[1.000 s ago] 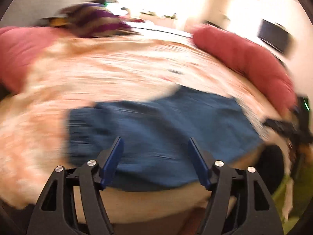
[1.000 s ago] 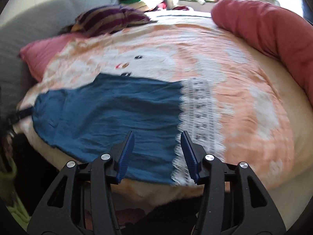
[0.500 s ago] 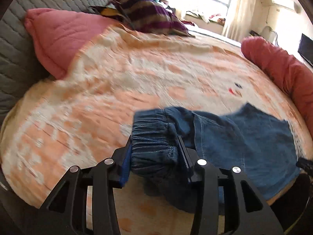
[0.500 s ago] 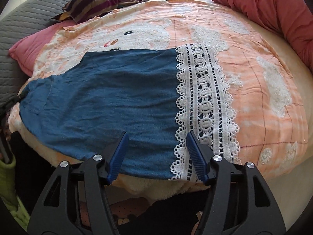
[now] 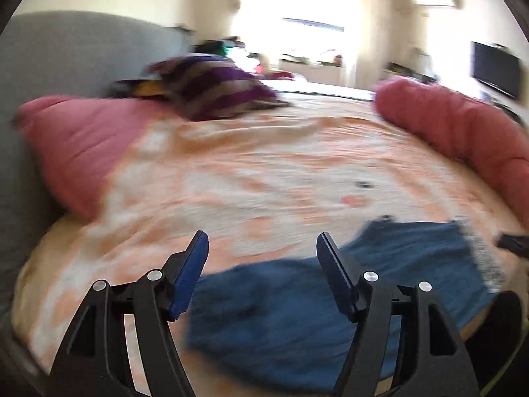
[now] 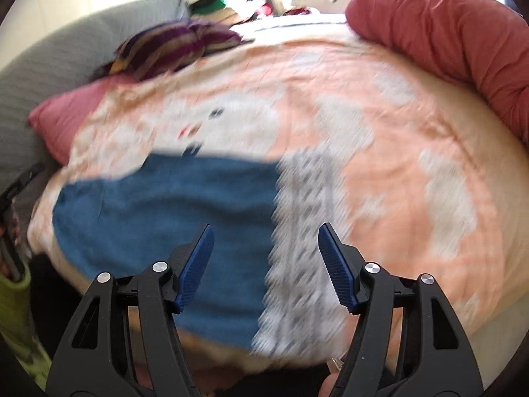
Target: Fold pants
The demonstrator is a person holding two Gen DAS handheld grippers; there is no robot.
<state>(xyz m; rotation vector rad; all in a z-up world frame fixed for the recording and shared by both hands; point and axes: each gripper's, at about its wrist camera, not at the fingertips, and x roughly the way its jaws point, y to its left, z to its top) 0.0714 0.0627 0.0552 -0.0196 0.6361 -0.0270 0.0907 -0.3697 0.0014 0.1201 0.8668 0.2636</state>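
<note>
Blue pants (image 6: 172, 211) lie flat at near edge of bed (image 6: 413, 178), white lace hem (image 6: 304, 231) on right end. Left gripper (image 5: 261, 274) fingers spread wide, holding nothing, above waist end. Right gripper (image 6: 264, 264) fingers wide too, empty, over lace. Pictures blurry. Best: slow down, pinch each end at near edge, lift together, fold hem to waist.

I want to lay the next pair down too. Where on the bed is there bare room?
Bare bedspread lies between the pants' lace hem and the red bolster. The head end is crowded by the pink pillow and striped cushion.
</note>
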